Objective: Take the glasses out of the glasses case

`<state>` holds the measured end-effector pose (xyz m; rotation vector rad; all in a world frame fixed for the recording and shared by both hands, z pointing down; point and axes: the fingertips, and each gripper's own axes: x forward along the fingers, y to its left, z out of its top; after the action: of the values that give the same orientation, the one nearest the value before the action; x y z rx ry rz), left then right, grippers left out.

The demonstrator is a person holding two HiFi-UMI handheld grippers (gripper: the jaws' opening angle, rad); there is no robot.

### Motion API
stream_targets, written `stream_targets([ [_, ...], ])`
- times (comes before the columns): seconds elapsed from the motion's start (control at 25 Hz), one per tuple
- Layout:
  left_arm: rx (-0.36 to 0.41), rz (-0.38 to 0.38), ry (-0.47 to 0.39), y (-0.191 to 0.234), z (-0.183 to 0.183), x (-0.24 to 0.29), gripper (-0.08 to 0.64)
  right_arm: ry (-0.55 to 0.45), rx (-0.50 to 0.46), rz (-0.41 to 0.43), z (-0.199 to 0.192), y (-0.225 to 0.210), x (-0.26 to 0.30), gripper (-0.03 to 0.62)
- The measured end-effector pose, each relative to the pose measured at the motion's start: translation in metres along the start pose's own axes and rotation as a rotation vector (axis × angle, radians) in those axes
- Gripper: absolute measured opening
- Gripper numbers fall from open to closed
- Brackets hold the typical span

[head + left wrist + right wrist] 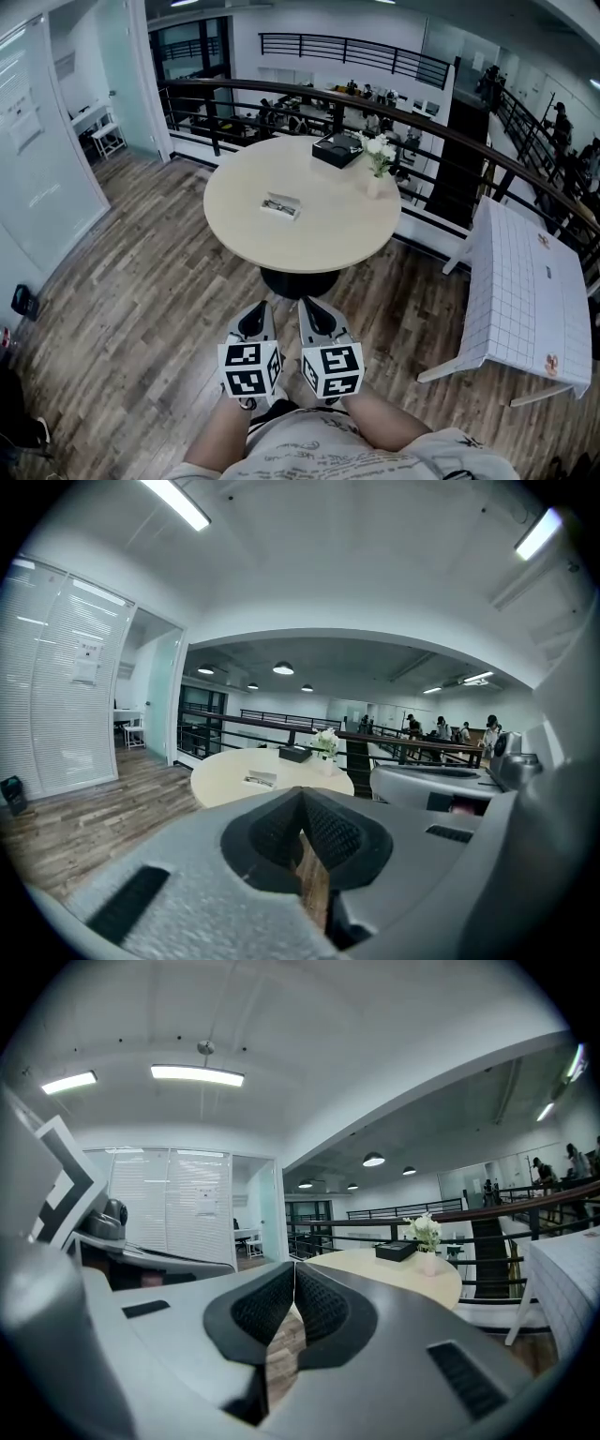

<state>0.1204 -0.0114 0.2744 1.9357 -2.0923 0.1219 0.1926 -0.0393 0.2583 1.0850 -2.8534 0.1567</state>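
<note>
An open glasses case (280,206) with the glasses lying inside rests on the round beige table (328,246), left of its middle. It shows small and far in the left gripper view, as a pale case (260,779) on the tabletop (225,782). Both grippers hang side by side close to my body, well short of the table. My left gripper (254,322) and my right gripper (317,318) are shut, jaw tips touching, with nothing held. The same closed tips show in the left gripper view (302,794) and the right gripper view (294,1267).
A black box (337,149) and a small vase of white flowers (377,159) stand at the table's far right. A dark railing (441,131) runs behind the table. A white folding table (525,291) stands to the right. Wood floor lies between me and the table's black base (298,282).
</note>
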Motion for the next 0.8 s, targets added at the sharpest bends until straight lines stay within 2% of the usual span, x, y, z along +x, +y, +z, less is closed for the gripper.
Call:
stream_targets([
  [0.16,0.0,-0.013,-0.004,0.033,0.01,0.018,0.006,-0.003,-0.01,-0.006,0.003,0.013,0.038,0.015],
  [0.44,-0.001,-0.042,0.006,0.074,0.033,0.081,0.006,0.005,-0.013,-0.022,0.01,0.001,0.111,0.017],
  [0.8,-0.022,-0.074,0.054,0.111,0.035,0.142,0.006,0.044,-0.005,-0.033,0.004,-0.012,0.18,0.017],
])
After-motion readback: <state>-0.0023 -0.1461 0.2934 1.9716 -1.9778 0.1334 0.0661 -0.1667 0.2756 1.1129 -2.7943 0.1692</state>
